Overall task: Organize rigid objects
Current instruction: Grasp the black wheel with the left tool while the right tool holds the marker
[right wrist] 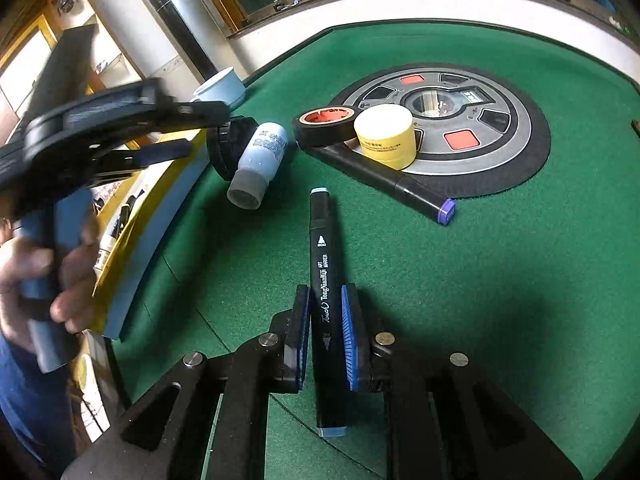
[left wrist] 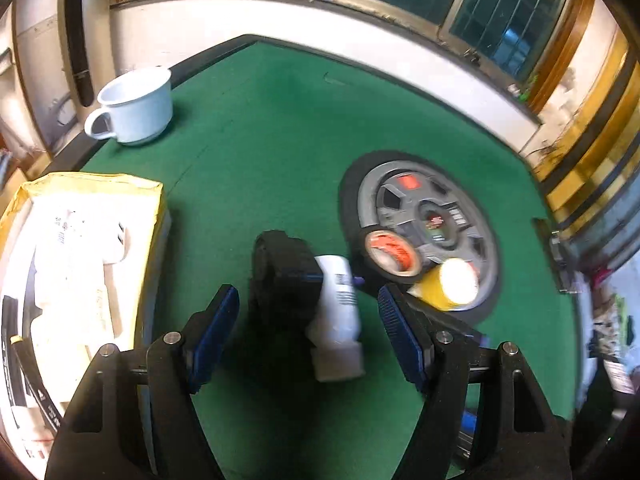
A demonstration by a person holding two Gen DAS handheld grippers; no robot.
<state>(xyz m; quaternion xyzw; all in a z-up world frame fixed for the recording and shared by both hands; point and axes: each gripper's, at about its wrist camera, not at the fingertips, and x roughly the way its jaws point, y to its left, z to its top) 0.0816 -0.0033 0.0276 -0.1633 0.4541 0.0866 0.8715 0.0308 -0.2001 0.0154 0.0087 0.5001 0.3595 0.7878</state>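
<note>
Green felt covers our worktop (right wrist: 520,280). Our right tool (right wrist: 326,332) pinches a black marker (right wrist: 322,264); the box (right wrist: 132,236) comes next. Our left tool (left wrist: 308,320) is spread wide.

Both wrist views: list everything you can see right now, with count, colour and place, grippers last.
Marker: 1, black with pale blue caps, clamped in the right gripper.
Second marker: 1, black with purple cap, lying on the table beside the disc.
Tape roll: 1, black with orange core, at the disc's edge.
Yellow jar: 1, yellow with cream lid, on the disc.
White bottle: 1, white with grey cap, lying on its side.
Black ring object: 1, black, against the bottle.
Mug: 1, white, far table corner.
Box: 1, yellow-rimmed, left of table.
Disc: 1, grey and black, table centre.
Table: 1, green felt.
Left gripper: open, over the bottle.
Right gripper: shut on the marker.
</note>
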